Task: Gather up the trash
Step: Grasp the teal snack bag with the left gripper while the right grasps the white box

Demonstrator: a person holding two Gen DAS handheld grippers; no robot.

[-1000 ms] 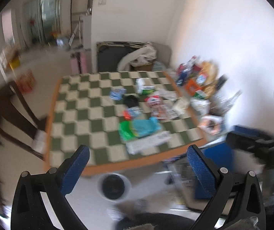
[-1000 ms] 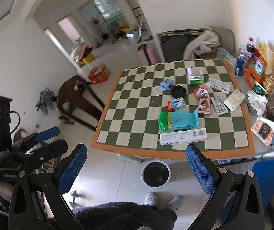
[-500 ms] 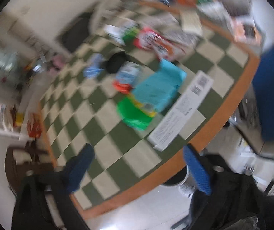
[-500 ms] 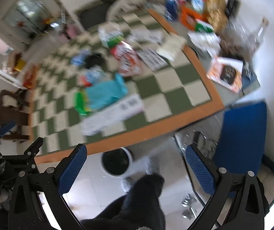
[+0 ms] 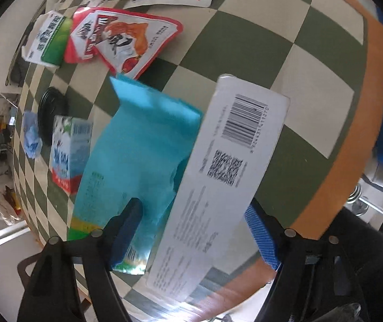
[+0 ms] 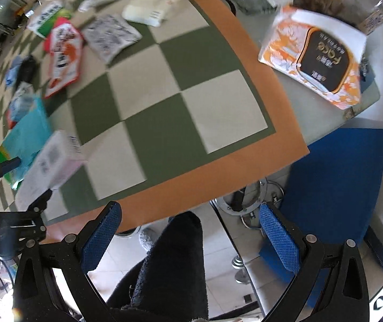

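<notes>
Your left gripper (image 5: pixel 194 230) points steeply down at the checkered table (image 5: pixel 245 45), and its jaws have just been closing in. The long white box (image 5: pixel 218 182) with the barcode lies between them, running from about 7 o'clock to 1 o'clock in the left wrist view. The near finger stands on the teal bag (image 5: pixel 137 150) at the box's 9 o'clock side; the blue pad (image 5: pixel 261 238) of the other finger sits just beside the box's 3 o'clock edge. The jaws stand apart, and you cannot tell from the blur whether that pad touches the cardboard; nothing is clamped.

The rest of the trash spreads away from the box. At 9 o'clock of the teal bag lies a small blue and white carton (image 5: pixel 68 155), with a black lid (image 5: pixel 50 112) and a crumpled blue wrapper (image 5: pixel 32 139) beyond it. At 11 o'clock lie the red snack pouch (image 5: pixel 121 43) and a green and white box (image 5: pixel 48 41).

Your right gripper (image 6: pixel 188 238) points straight down past the table's orange border (image 6: pixel 245 61), jaws wide and empty, over the floor and a dark trouser leg (image 6: pixel 175 263). At 3 o'clock of it is a blue chair seat (image 6: pixel 336 187). At 1 o'clock an orange tissue pack (image 6: pixel 315 53) lies on the bare table end.
</notes>
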